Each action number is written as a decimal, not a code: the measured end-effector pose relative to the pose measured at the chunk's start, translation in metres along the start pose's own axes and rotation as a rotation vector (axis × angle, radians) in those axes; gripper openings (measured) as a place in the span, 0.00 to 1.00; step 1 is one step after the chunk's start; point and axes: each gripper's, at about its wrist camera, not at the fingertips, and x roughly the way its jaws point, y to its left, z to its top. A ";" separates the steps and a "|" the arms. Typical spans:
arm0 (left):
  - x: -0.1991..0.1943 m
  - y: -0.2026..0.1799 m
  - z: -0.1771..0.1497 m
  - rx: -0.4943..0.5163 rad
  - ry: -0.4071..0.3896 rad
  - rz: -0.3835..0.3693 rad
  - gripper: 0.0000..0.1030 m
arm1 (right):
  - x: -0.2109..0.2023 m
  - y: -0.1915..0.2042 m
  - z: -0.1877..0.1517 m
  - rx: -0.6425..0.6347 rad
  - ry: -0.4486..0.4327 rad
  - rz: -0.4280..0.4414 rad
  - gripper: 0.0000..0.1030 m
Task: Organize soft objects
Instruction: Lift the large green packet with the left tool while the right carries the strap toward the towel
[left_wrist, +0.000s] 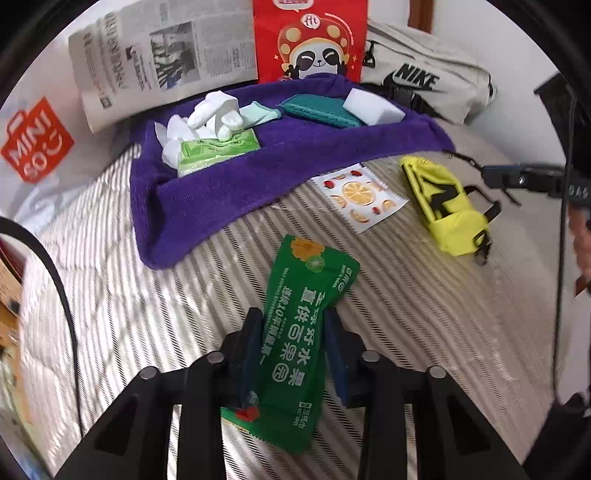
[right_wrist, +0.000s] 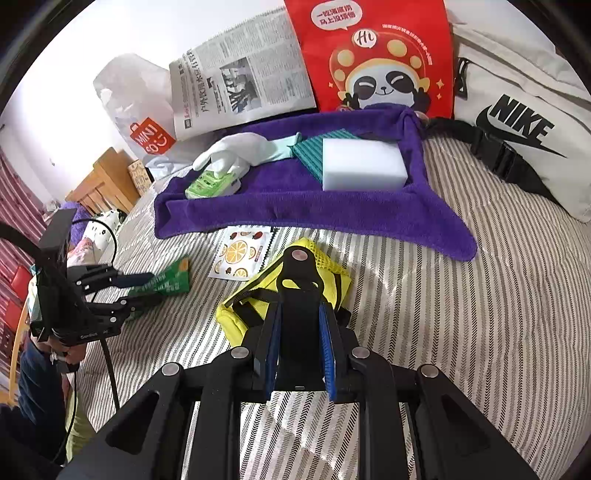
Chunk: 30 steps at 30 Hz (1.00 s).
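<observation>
A: Risk — our left tongs (left_wrist: 291, 332) pinch the green wipes packet (left_wrist: 299, 332) mid-body, on the bed, near the purple towel (left_wrist: 221, 192).
B: Slick wrapper could slip. Our right tongs (right_wrist: 300, 325) clamp the yellow pouch's (right_wrist: 236, 317) black strap (right_wrist: 299, 291) — it may swing.

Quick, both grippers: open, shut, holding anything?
Left gripper: shut on the green wet-wipe packet.
Right gripper: shut on the black strap of the yellow pouch.

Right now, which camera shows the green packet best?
The left wrist view: the green packet fills the middle, with its writing clear, pinched in the left claw. The right wrist view shows only its end, far left, small.
</observation>
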 end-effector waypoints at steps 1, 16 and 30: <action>0.000 0.001 -0.001 -0.019 0.001 -0.013 0.29 | 0.000 0.000 0.000 -0.001 -0.001 0.000 0.20; -0.019 0.019 0.004 -0.217 -0.034 -0.029 0.26 | -0.004 0.011 0.012 -0.023 -0.009 0.022 0.20; -0.040 0.021 0.054 -0.227 -0.114 -0.051 0.26 | -0.006 0.011 0.070 -0.058 -0.064 0.003 0.20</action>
